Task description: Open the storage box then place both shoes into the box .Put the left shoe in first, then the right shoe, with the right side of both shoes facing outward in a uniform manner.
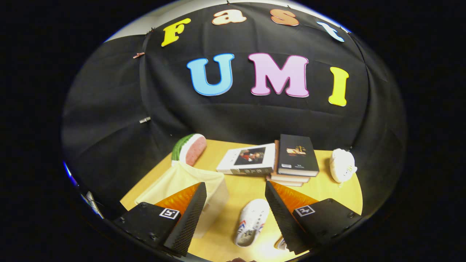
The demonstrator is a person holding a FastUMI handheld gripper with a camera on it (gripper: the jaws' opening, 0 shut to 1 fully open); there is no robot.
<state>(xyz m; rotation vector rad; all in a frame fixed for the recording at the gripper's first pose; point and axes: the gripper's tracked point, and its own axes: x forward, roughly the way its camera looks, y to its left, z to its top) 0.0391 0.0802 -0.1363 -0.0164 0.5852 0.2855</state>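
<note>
Risky: fingers (236,203) wide open, gripping nothing, above white shoe (252,222) mid-bench (251,187); storage box (189,182) near left edge looks unopened; grabbing shoe first breaks order.

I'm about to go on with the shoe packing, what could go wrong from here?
1. The tongs are open and the storage box looks closed; reaching for the white shoe between them first would skip the opening step.
2. A second shoe peeks beside one finger; the wrong shoe could get picked first.
</note>
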